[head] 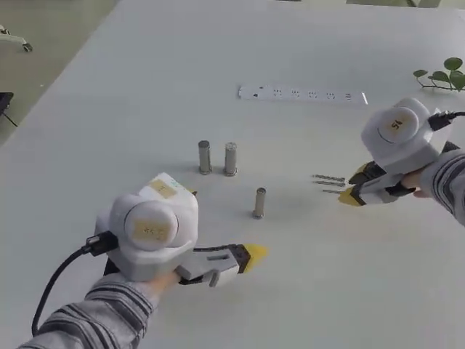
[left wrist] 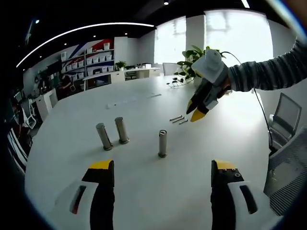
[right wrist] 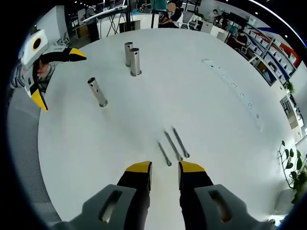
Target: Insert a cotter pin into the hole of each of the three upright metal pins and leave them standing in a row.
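On the white table (head: 218,65), the left gripper (left wrist: 163,166) is held low, its jaws spread wide and holding nothing. It points at the three upright metal pins (head: 230,158), two standing close together and one apart, nearer to it. The right gripper (right wrist: 165,167), its jaws narrowly parted and empty, tilts down just short of three cotter pins (right wrist: 172,146) lying side by side.

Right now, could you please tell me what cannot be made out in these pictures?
- Cross holes in the metal pins: too small in every view.
- Shape of the cotter pins: too tiny in the head view.
- The plant: cut off by the head view's right edge.
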